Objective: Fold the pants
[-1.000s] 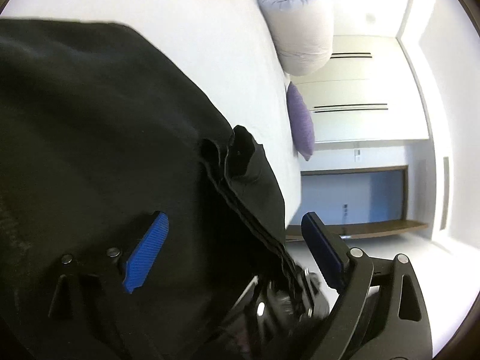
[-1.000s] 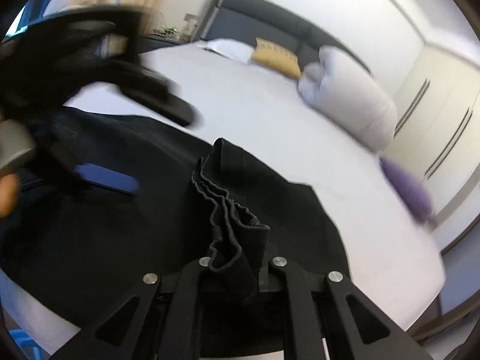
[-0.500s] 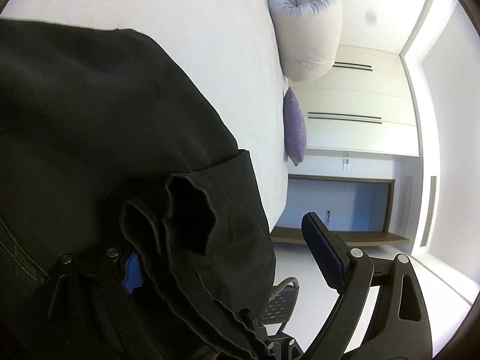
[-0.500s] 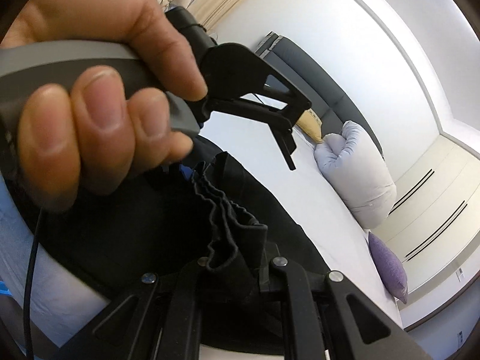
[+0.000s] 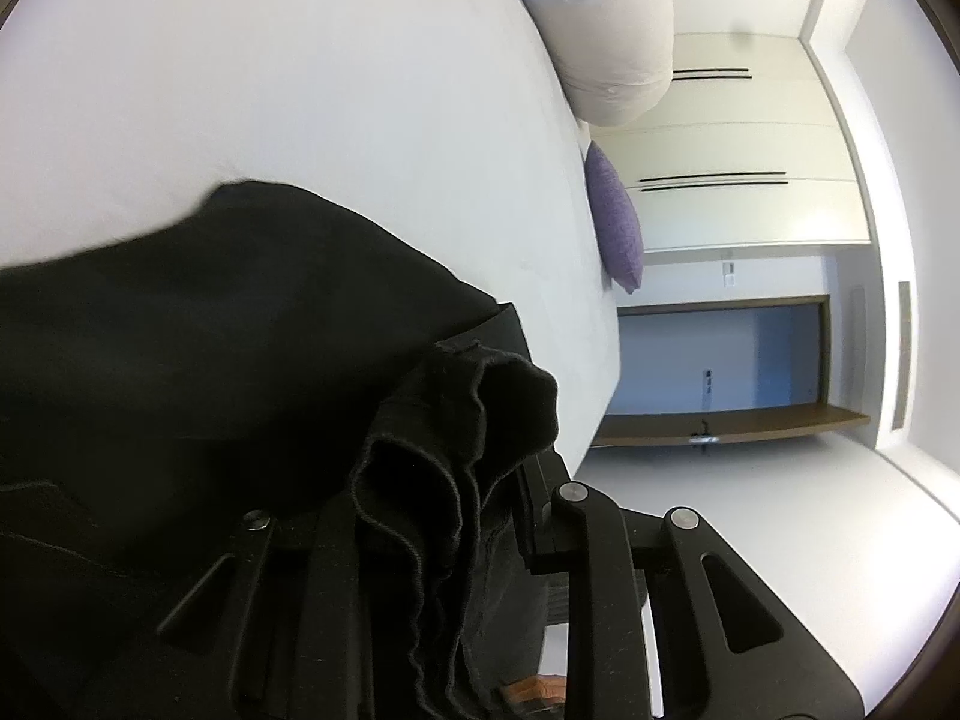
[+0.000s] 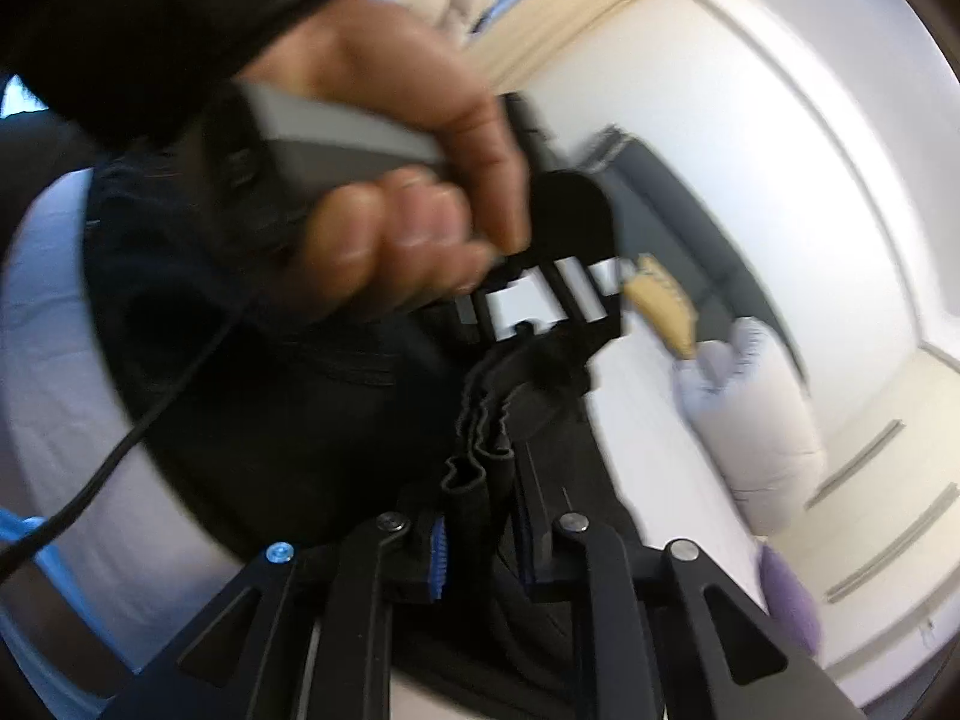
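L hand-held gripper clenched on bunched hem of black fabric pants, w/ rest of garment spread over white-sheeted bed. R hand-held gripper also clamped on gathered pleats of same pants, blue pads pressing cloth from both sides. Person's hand grips grey handle just ahead of R unit; rolled pale-lilac duvet and purple cushion at far bed edge.

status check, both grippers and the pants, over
Left gripper shut on bunched pants edge. Right gripper shut on the same pants, close beside the left. Pants partly lifted off white bed. Nothing in the way.
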`<state>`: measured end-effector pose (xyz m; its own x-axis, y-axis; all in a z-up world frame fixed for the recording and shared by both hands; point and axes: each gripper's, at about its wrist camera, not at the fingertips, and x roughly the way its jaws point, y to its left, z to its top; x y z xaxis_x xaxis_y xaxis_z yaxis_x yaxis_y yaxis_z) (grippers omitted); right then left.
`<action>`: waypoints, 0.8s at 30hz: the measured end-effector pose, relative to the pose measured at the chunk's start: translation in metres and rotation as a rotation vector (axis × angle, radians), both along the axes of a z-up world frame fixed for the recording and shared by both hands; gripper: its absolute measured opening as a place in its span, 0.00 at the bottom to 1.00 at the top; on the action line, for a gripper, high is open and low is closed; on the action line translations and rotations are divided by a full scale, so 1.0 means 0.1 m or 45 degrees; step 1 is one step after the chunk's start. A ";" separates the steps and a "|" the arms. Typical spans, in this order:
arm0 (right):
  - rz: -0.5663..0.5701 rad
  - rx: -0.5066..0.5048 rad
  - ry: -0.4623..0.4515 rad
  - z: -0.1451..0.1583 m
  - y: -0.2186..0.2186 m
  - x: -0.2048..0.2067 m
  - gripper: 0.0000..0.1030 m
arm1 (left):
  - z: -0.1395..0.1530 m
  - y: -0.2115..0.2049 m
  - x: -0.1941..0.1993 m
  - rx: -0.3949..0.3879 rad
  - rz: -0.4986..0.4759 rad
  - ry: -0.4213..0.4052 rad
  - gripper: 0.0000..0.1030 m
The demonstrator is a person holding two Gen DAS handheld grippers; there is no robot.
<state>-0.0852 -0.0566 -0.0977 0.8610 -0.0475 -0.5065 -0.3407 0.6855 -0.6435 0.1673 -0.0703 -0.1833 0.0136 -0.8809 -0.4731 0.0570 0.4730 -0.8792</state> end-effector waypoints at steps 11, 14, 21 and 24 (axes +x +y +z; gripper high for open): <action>0.026 0.039 0.096 0.02 -0.31 0.13 0.15 | 0.07 0.25 -0.17 0.110 -0.036 -0.097 0.19; 0.052 0.025 0.107 0.02 -0.27 0.19 0.15 | 0.04 0.27 -0.12 0.138 -0.003 -0.086 0.19; 0.119 -0.039 0.200 -0.10 -0.25 0.16 0.40 | -0.05 0.51 -0.27 0.339 0.051 -0.132 0.19; 0.112 0.105 0.229 0.14 -0.50 0.20 0.57 | 0.15 0.70 -0.36 0.434 0.118 -0.214 0.19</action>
<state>-0.0655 -0.1069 -0.0835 0.7551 0.0722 -0.6516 -0.5062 0.6959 -0.5094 0.1310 0.0001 -0.1685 0.1881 -0.6652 -0.7226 0.1300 0.7461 -0.6530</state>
